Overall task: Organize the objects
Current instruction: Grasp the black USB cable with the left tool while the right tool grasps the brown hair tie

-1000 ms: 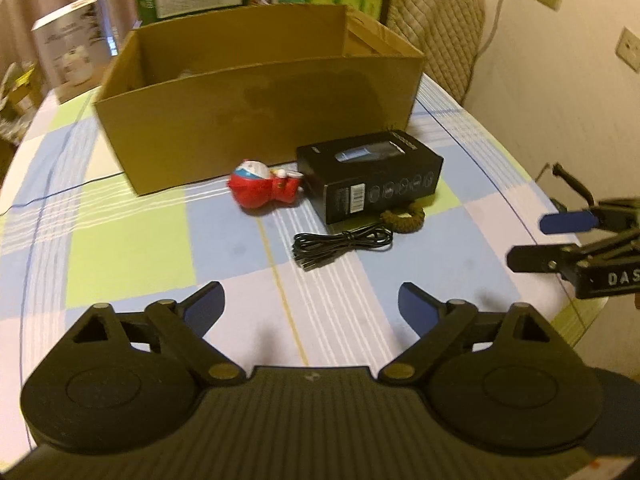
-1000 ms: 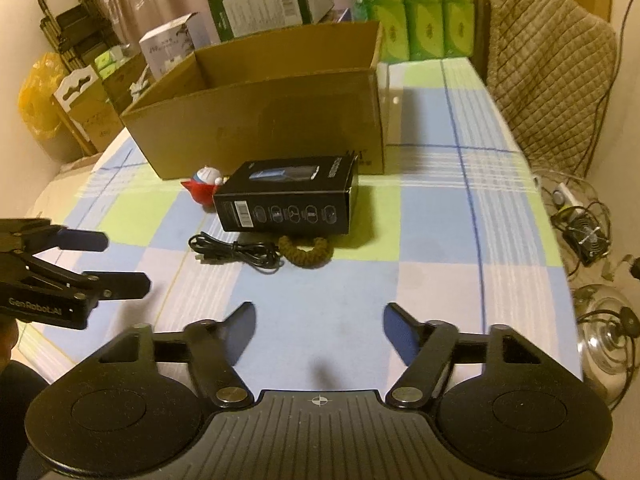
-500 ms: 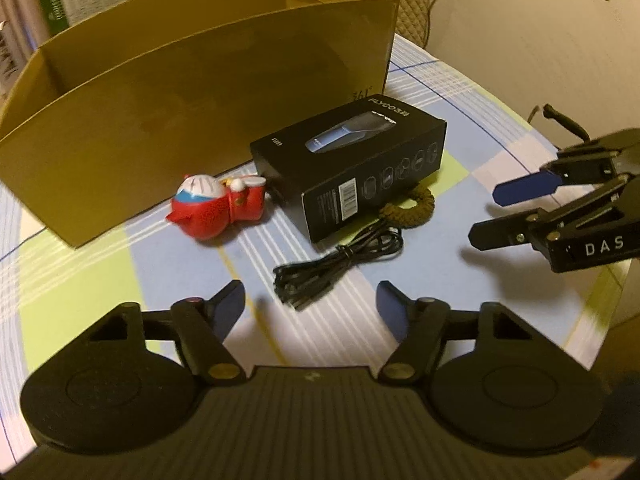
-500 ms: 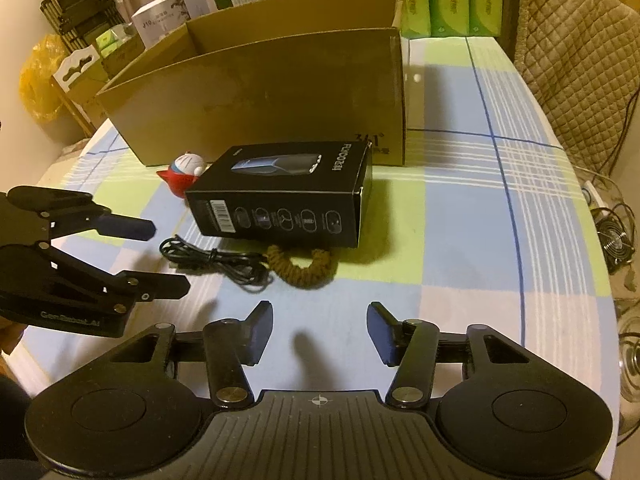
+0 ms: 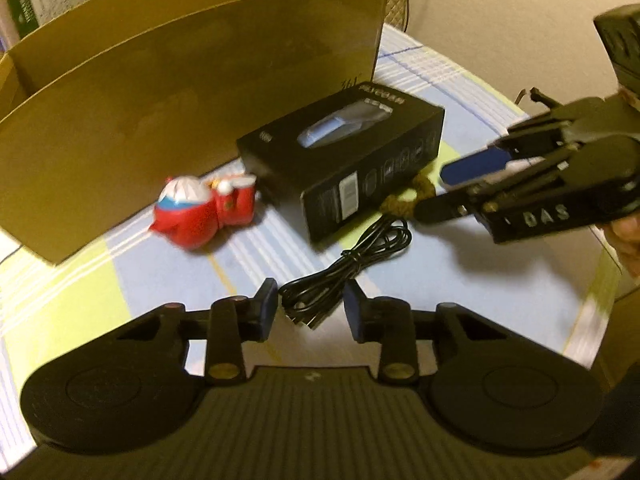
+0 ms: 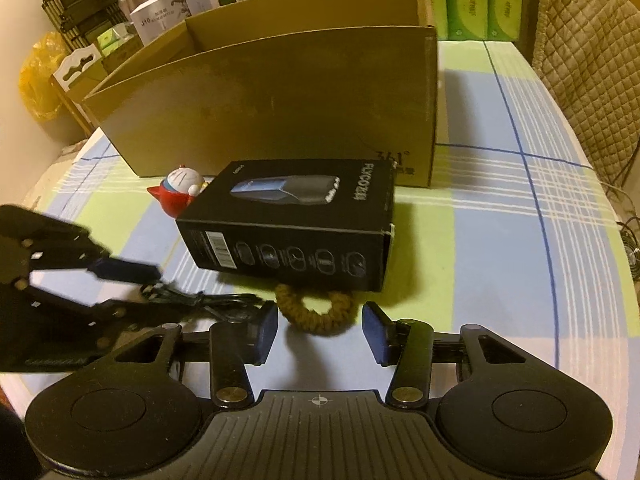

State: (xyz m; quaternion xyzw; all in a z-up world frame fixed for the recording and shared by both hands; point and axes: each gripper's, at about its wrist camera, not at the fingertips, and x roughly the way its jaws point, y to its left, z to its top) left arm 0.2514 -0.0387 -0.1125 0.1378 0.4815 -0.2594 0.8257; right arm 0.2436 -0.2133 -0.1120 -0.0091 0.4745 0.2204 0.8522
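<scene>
Cable (image 5: 352,268): thin, black, bundled in loose loops; lies on the cloth in front of the black box, its plug end between the left pads.
Left gripper (image 5: 310,310): low over the cable's near end, jaws narrow and just been closing; pads (image 5: 267,309) flank the bundle with a little gap showing, not yet pressing.
Cord loop (image 6: 316,312): brown braided ring, flat on the cloth, touching the front foot of the black box, just right of the cable.
Right gripper (image 6: 318,330): low over the loop, jaws partly drawn in and just been closing; the loop's near curve sits between the pads (image 6: 374,332), apart from both.
Black box (image 6: 296,228): long retail carton, picture of a blue-grey device on top, icons and a barcode on the front side; lies just in front of the carton wall.
Toy (image 5: 204,210): red figure with a white and blue round head, lying on its side, touching the black box's left end.
Carton (image 6: 280,100): big, brown, open-topped, behind everything.
Cloth (image 6: 500,240): checked in pale blue, green and white, over a round table.
Right hand (image 5: 626,236): only a sliver at the picture's edge, behind the right gripper.
</scene>
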